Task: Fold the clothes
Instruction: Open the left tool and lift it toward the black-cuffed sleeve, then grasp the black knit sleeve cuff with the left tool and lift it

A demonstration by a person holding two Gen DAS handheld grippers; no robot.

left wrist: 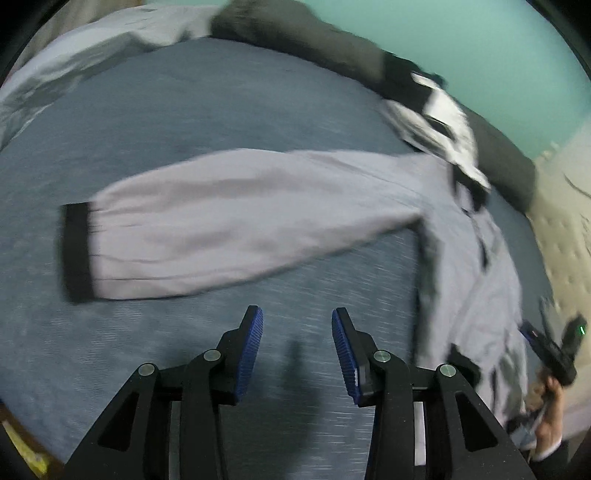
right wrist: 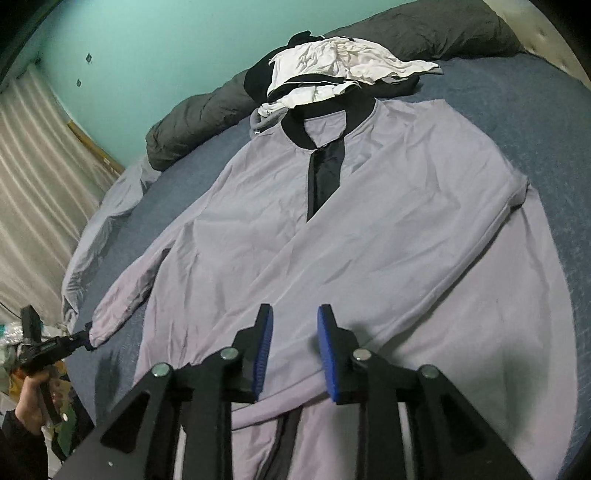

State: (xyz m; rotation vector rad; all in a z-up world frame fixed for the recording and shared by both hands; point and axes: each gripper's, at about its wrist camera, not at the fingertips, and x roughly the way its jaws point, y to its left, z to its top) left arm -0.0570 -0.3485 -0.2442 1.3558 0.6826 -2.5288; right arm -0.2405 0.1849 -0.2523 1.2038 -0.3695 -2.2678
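Nearest in the right wrist view, the right gripper (right wrist: 293,317) hovers over the near hem of a lilac jacket (right wrist: 369,236), its blue pads apart with nothing between them. The jacket lies flat, front up, on a blue bedspread (right wrist: 517,122), black collar at the far end. Its left sleeve (left wrist: 236,221) stretches out to the left, ending in a black cuff (left wrist: 75,253). In the left wrist view, the left gripper (left wrist: 297,321) hangs above bare bedspread near that sleeve, jaws parted and empty. Beyond the collar sits a heap of black and white clothes (right wrist: 332,74), and farthest back a dark grey pillow (right wrist: 436,29) against a teal wall (right wrist: 166,37).
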